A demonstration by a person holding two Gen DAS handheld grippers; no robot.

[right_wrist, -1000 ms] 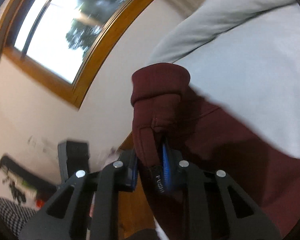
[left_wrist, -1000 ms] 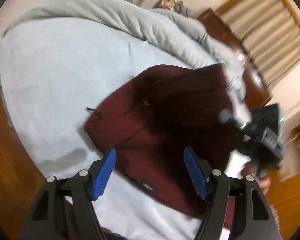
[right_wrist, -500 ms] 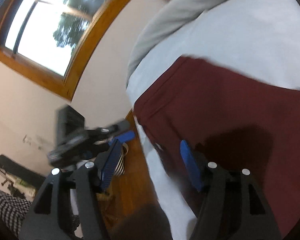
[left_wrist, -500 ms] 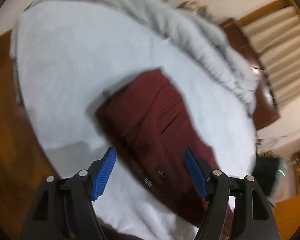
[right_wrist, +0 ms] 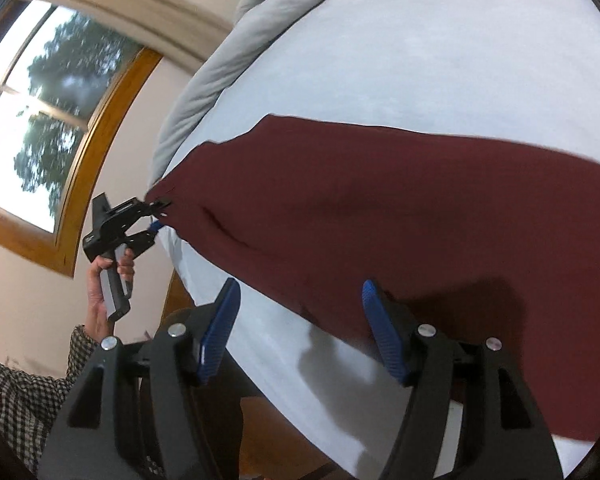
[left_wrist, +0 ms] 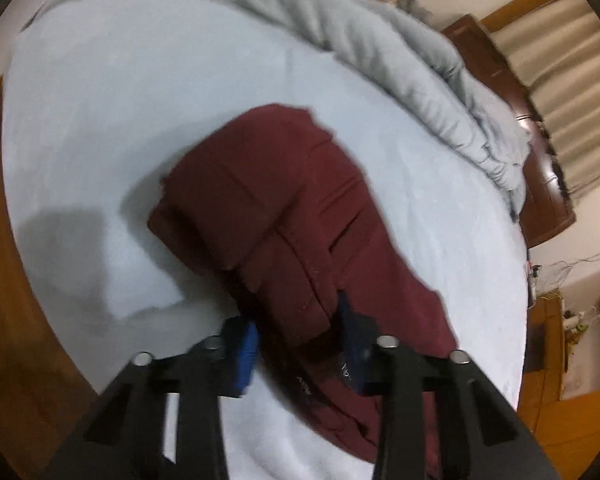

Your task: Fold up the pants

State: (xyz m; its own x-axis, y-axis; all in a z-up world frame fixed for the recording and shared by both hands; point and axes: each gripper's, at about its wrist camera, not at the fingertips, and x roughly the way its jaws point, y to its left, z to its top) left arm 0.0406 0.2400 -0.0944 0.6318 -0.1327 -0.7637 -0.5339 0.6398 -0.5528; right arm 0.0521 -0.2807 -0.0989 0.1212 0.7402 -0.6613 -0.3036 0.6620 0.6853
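Pale bedsheet (left_wrist: 100, 100) fills the left view; the left gripper (left_wrist: 300, 336) pinches the maroon pants (left_wrist: 268, 208) at their thick near edge. Layers may slip out. Right view: right gripper (right_wrist: 300, 332) gapes wide, empty, above the pants' edge.

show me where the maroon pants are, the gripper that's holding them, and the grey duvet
Maroon fabric pants (left_wrist: 276, 208), left wrist view, on the folded upper layer.
Left gripper (left_wrist: 296, 340), left wrist view, between its blue fingertips, closed on the pants' edge.
Rumpled grey duvet (left_wrist: 400, 44), left wrist view, on its bunched ridge along the bed's far side.
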